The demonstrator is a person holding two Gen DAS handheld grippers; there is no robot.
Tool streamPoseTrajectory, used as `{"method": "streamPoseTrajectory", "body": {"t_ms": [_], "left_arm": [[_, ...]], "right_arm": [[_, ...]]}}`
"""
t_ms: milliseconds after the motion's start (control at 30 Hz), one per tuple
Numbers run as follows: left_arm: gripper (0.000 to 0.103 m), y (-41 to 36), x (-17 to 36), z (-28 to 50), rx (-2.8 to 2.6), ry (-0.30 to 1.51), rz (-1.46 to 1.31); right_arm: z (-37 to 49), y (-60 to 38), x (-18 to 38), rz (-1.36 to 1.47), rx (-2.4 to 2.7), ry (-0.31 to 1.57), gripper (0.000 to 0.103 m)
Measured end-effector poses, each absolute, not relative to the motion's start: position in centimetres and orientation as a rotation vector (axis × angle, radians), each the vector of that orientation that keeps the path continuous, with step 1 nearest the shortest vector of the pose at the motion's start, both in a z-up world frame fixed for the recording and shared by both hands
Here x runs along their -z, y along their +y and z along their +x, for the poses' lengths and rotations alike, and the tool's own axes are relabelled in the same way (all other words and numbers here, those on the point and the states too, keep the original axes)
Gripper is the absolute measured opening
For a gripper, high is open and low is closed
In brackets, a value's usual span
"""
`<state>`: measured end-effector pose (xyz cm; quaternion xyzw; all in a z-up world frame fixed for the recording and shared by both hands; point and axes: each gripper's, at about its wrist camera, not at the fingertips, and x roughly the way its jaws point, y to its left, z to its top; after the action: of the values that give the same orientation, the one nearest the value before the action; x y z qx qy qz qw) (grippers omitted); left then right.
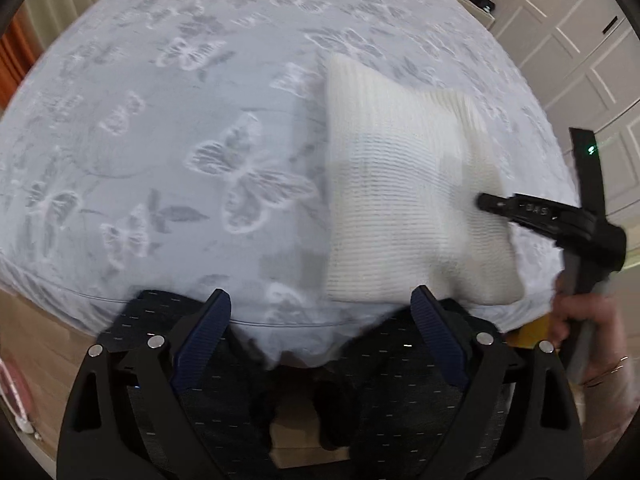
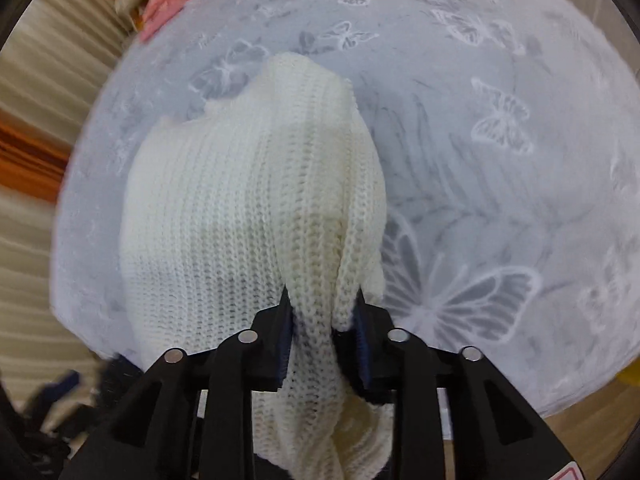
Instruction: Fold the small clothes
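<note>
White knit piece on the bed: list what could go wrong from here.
1. The right claw pinches only a bunched edge of the knit piece; it may slip out or stretch.
2. The left claw is open and holds nothing, so the rest may drag across the bedspread and crease.
3. The piece lies near the bed's edge and might slide off.

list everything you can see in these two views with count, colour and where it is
knit garment: one, cream white, on the bedspread, a bunched edge in the right gripper
bedspread: one, pale grey with butterfly pattern, covers the bed
pink cloth: one, pink, far edge of the bed
cupboard doors: several, white, beyond the bed
curtain: one, beige, beside the bed
left gripper: one, black with blue pads, jaws wide, nothing between
right gripper: one, black, jaws closed on the garment
hand: one, grips the right gripper's handle
</note>
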<state>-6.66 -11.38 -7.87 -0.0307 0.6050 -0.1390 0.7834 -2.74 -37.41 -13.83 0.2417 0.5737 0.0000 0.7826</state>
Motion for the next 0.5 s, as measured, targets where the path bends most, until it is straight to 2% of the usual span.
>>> {"method": "streamPoseTrajectory", "body": {"t_ms": [33,100,200,267,300,433,467,500], "left_arm": [[0.089,-11.7,8.0,-6.6,0.316,1.314,-0.091],[0.089,-12.2,8.4,-6.4,0.335,1.336,-0.119],[0.089,-13.1,9.7,-5.4,0.336,1.365,-0.116],[0.089,-13.6,10.4,-4.4,0.329,1.374,-0.122],[0.089,-13.8,10.5,-3.9,0.321,1.377,-0.126],[0.089,-14.3,9.3,-2.6,0.302,1.335,-0.110],[0.089,-14.3,9.1,-2.3,0.298,1.319,-0.092],[0.089,-14.4,9.0,-2.2,0.296,1.308,-0.077]], "right_arm": [[-2.9,-37.4,13.5,0.540,-0.007,1.221,0.049],[-2.8,-37.4,13.3,0.536,-0.021,1.216,0.053],[-1.5,-38.3,13.6,0.487,-0.017,1.246,0.053],[0.0,-38.2,14.3,0.461,-0.043,1.285,0.032],[0.2,-38.3,13.9,0.460,-0.048,1.285,0.025],[-1.2,-39.7,11.5,0.440,-0.075,1.188,0.027],[-0.9,-40.0,12.5,0.421,-0.056,1.220,0.030],[-0.8,-40.4,14.2,0.388,-0.019,1.280,0.040]]}}
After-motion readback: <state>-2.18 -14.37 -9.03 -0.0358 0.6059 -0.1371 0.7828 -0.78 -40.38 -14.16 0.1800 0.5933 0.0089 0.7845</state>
